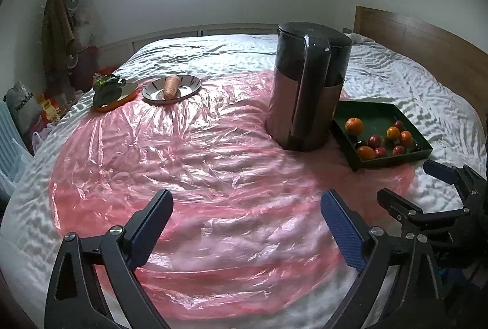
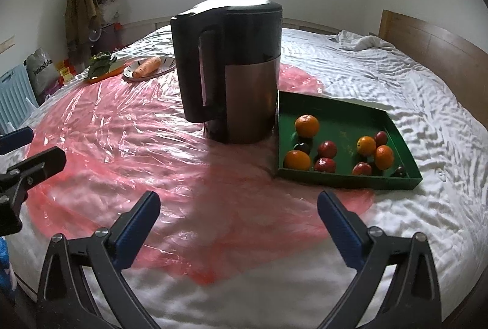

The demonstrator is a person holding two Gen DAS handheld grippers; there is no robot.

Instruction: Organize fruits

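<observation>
kettle (image 2: 228, 69), centre frame. green tray (image 2: 396, 121), right of centre, holding the fruits (image 2: 328, 149), oranges and red ones mixed. my left gripper (image 1: 247, 219) and right gripper (image 2: 238, 216), bottom edge: jaws spread, empty. either unsorted or gathered; i can't judge which.

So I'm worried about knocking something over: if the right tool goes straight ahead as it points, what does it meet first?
Probably the kettle, standing almost dead ahead of the right tool; depth is uncertain.
</observation>
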